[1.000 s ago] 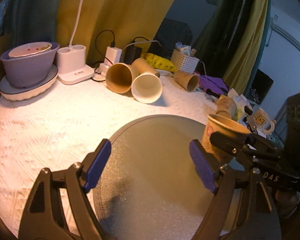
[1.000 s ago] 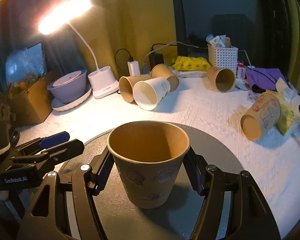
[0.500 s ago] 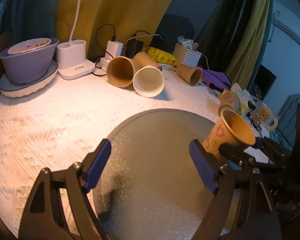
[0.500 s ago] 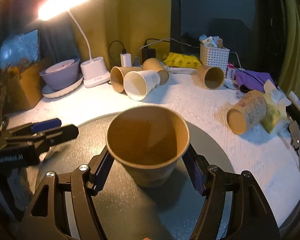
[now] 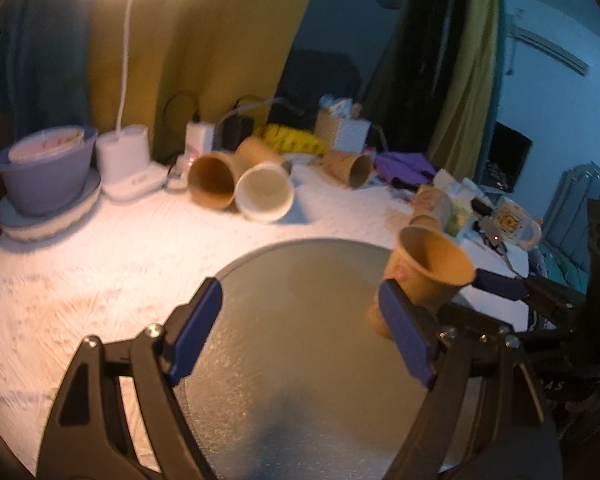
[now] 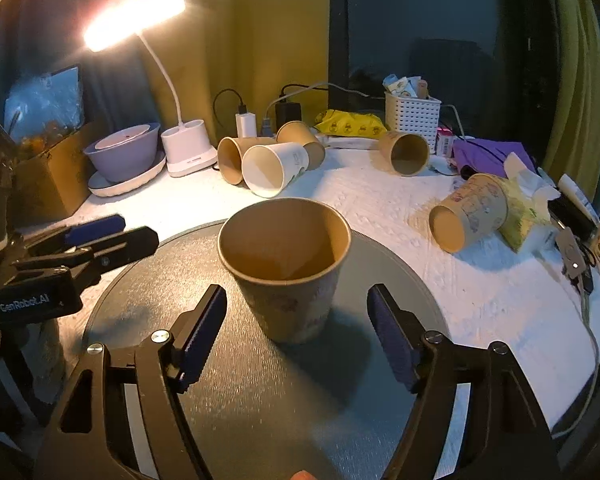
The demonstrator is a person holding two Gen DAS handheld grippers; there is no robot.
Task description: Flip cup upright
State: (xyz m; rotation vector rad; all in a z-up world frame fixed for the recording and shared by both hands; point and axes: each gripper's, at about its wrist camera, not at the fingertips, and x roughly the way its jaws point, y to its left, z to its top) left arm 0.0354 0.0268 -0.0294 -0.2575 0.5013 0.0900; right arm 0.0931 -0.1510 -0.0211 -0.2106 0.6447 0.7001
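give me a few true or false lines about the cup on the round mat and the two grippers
1. The paper cup stands upright on the round grey mat, mouth up. True.
2. The right gripper is clamped on the cup. False: its fingers are spread, with a gap on each side of the cup.
3. The left gripper holds nothing. True: only mat shows between its open fingers.
4. Every other cup on the table stands upright. False: the white cup and the brown ones beside it lie on their sides.
5. The desk lamp is off. False: it glows brightly.
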